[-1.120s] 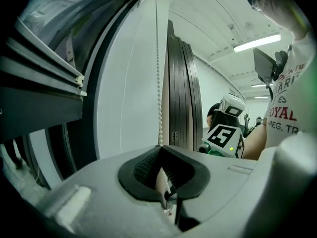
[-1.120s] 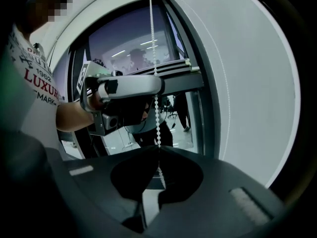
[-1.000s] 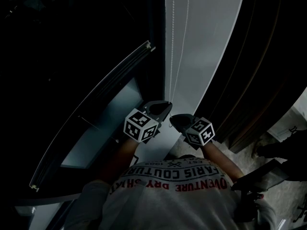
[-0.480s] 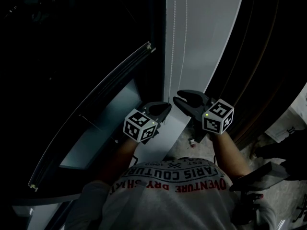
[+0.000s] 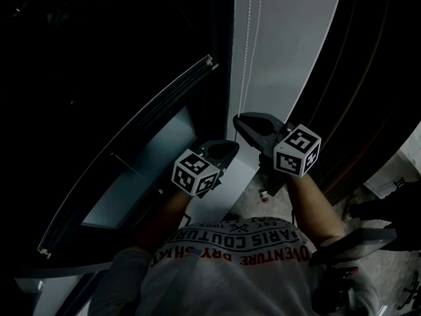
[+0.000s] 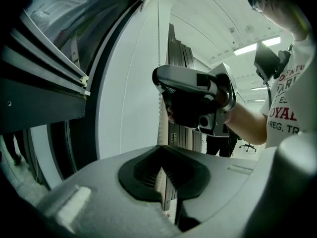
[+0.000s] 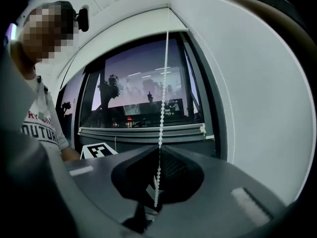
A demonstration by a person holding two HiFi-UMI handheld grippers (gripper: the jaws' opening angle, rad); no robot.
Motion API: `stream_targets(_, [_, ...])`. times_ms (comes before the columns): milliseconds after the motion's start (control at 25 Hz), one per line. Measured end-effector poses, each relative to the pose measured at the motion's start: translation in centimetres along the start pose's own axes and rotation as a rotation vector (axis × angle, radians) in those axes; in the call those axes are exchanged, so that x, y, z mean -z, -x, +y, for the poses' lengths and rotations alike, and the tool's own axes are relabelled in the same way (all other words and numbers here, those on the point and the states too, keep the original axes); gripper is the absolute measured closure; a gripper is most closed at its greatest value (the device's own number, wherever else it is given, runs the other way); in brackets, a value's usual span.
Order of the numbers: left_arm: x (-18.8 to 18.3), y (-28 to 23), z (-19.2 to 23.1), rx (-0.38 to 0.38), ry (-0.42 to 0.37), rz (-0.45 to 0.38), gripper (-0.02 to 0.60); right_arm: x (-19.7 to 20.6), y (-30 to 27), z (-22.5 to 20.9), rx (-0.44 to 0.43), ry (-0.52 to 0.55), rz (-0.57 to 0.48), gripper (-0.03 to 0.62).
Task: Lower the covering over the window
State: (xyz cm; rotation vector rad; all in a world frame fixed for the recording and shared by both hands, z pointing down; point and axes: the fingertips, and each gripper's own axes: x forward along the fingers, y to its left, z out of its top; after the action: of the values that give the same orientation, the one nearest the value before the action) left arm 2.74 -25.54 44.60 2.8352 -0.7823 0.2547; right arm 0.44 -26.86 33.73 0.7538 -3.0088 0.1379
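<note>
The bead chain point(image 7: 162, 83) hangs vertically through the right tongs point(image 7: 158, 152), whose jaws have just been closing onto it, above the left tongs point(image 6: 162, 155) (likewise clenched on it), so the pull should run straight down.

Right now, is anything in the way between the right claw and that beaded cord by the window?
Nothing visible stands in the way. The right gripper has just closed its jaws on the bead chain, which runs between them and straight up with nothing else touching it.
</note>
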Motion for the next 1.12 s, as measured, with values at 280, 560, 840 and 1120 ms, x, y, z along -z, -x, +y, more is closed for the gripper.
stream_targets(280, [0.1,0.0,0.9,-0.029,-0.029,-0.007,0.574,0.1,0.5,0.0,0.002,-0.008,-0.045,0.589])
stream_targets(560, [4.1,-0.9,1.0,-0.032,-0.031,0.067,0.575,3.9,0.2,-0.3,0.020,0.002,0.034,0.589])
stream_targets(840, [10.6,-1.4,1.0,-0.017,0.047,0.150,0.574,10.5,-0.1,-0.4,0.026,-0.071,0.141,0.588])
stream_targets(1120, [13.6,-1.6,0.5,-0.010,0.043,0.154,0.574,14.3,-0.4,0.3,0.022,-0.087,0.201,0.588])
